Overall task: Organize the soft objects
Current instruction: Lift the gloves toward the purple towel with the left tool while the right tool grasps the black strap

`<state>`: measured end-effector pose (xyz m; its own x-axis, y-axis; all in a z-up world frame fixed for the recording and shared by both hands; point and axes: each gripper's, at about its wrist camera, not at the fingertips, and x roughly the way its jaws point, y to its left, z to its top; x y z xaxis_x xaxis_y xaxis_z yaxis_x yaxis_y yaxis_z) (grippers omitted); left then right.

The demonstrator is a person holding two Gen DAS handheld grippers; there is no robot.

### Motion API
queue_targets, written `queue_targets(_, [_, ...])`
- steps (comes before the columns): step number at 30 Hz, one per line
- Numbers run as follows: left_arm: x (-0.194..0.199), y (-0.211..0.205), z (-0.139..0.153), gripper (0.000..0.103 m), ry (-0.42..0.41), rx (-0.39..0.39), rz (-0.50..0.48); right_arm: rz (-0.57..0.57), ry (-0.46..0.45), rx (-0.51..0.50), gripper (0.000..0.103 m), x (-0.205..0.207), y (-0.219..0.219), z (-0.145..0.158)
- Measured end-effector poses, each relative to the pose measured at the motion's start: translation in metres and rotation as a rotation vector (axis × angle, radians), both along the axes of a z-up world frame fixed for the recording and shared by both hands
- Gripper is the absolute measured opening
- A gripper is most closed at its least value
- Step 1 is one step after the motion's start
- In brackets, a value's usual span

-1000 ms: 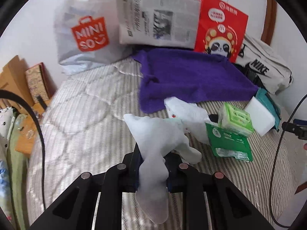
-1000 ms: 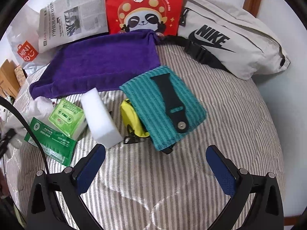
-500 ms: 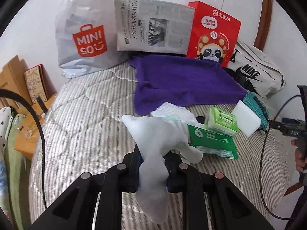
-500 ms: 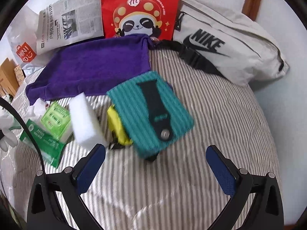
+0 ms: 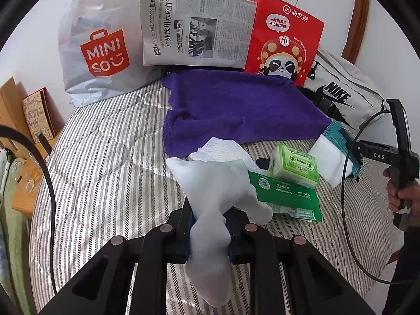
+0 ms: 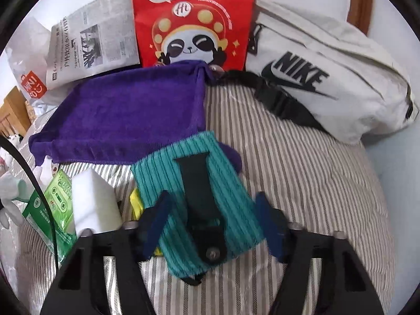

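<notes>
My left gripper (image 5: pixel 208 232) is shut on a white sock (image 5: pixel 210 191) and holds it above the striped bed (image 5: pixel 105 162). A purple towel (image 5: pixel 236 107) lies spread at the back of the bed; it also shows in the right wrist view (image 6: pixel 126 115). My right gripper (image 6: pixel 210 225) is half closed, its blue pads on either side of a teal ribbed cloth (image 6: pixel 223 191) with a black watch strap (image 6: pixel 199 191) lying on it. The pads look close to the cloth's edges; contact is unclear. A white sponge block (image 6: pixel 94 202) lies to its left.
A Miniso bag (image 5: pixel 99 47), newspaper (image 5: pixel 194 29), red panda bag (image 5: pixel 283 39) and Nike pouch (image 6: pixel 328 78) stand along the back wall. Green tissue packs (image 5: pixel 288 178), a paper towel (image 5: pixel 223 149) and a yellow item (image 6: pixel 136 204) lie mid-bed. A wooden shelf (image 5: pixel 15 120) stands at left.
My right gripper moved forward and down over the teal cloth and its jaws narrowed from wide open. My left gripper pulled back a little, still holding the sock.
</notes>
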<state>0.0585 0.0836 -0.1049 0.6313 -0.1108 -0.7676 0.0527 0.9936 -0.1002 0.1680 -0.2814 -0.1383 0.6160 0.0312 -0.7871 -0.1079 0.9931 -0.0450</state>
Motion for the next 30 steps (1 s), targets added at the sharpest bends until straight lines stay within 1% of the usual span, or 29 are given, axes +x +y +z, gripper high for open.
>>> queue_targets(1, [0.000, 0.000, 0.000, 0.019, 0.000, 0.002, -0.002, 0.005, -0.004, -0.007, 0.055, 0.000, 0.001, 0.001])
queue_targets(2, [0.001, 0.001, 0.000, 0.019, 0.001, 0.004, -0.002, 0.014, -0.007, -0.021, 0.047, 0.001, 0.003, 0.001])
queue_targets(3, [0.002, 0.002, 0.000, 0.019, 0.005, 0.003, 0.000, 0.020, -0.007, -0.037, 0.034, 0.001, 0.004, 0.002])
queue_targets(4, [0.003, 0.003, 0.000, 0.019, 0.010, 0.001, 0.004, 0.036, -0.001, -0.030, 0.025, 0.000, 0.005, 0.003])
queue_targets(5, [0.003, 0.004, -0.001, 0.019, 0.013, -0.003, 0.008, 0.047, 0.006, -0.025, 0.020, -0.002, 0.006, 0.004])
queue_targets(7, [0.003, 0.008, -0.001, 0.019, 0.012, -0.008, 0.019, 0.069, 0.025, -0.035, 0.020, -0.005, 0.009, 0.005])
queue_targets(11, [0.001, 0.010, 0.001, 0.019, 0.006, -0.021, 0.022, 0.067, 0.041, -0.068, 0.021, -0.006, 0.012, -0.001])
queue_targets(16, [0.001, 0.010, 0.001, 0.019, 0.009, -0.029, 0.013, 0.044, 0.050, -0.031, 0.021, -0.001, 0.008, -0.005])
queue_targets(19, [-0.002, 0.011, 0.001, 0.019, 0.009, -0.036, 0.020, 0.044, 0.056, -0.004, 0.020, -0.006, 0.003, 0.003])
queue_targets(26, [-0.013, 0.021, 0.016, 0.019, -0.025, -0.045, 0.047, 0.026, 0.051, 0.026, 0.020, -0.017, -0.002, 0.014])
queue_targets(30, [-0.017, 0.024, 0.024, 0.019, -0.043, -0.037, 0.058, 0.044, 0.055, 0.040, 0.020, -0.020, 0.003, 0.016])
